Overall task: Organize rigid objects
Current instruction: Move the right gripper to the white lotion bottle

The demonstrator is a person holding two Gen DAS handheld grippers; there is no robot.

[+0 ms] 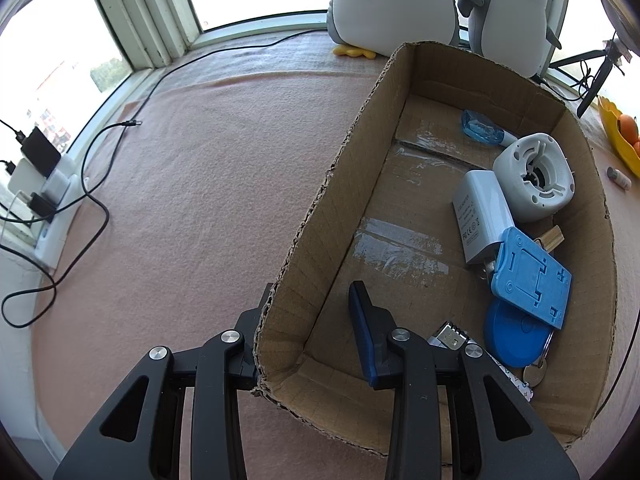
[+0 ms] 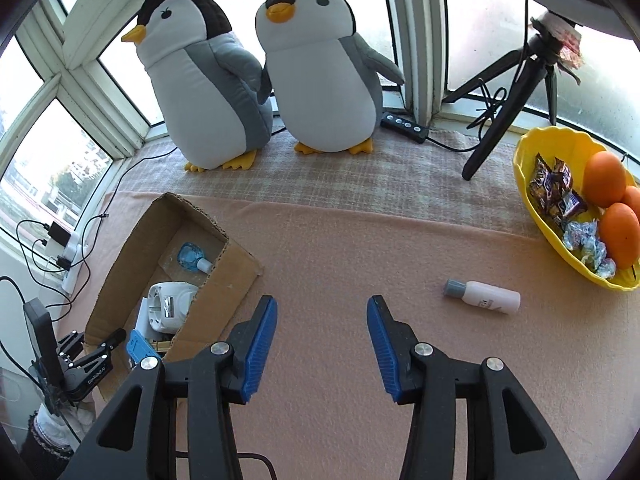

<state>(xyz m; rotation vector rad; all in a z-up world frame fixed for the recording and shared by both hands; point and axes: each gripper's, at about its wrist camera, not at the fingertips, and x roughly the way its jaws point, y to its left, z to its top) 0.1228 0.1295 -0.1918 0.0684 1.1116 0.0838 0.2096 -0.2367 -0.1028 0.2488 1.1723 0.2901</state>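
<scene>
One bottle left out, box nearly full

The bottle [image 2: 482,297] lies on its side on the pink cloth [image 2: 340,248], grey cap pointing left toward the box [image 2: 224,292], white body with a bit of print, well apart from it and near the yellow bowl [image 2: 524,184]; it looks like the last loose item, so I'd call this job close to done. Inside the box sit a charger [image 1: 482,216], a white round gadget [image 1: 534,176], a blue stand [image 1: 530,278], a blue disc [image 1: 510,338] and a clear blue piece [image 1: 480,126]. The right gripper [image 2: 322,344] hangs over bare cloth, jaws parted and empty, bottle ahead to its right. The left gripper [image 1: 308,340] straddles the box's near wall, clenched on the cardboard, steadying it by my read. Two penguins [image 2: 208,92] look on from the sill.
</scene>
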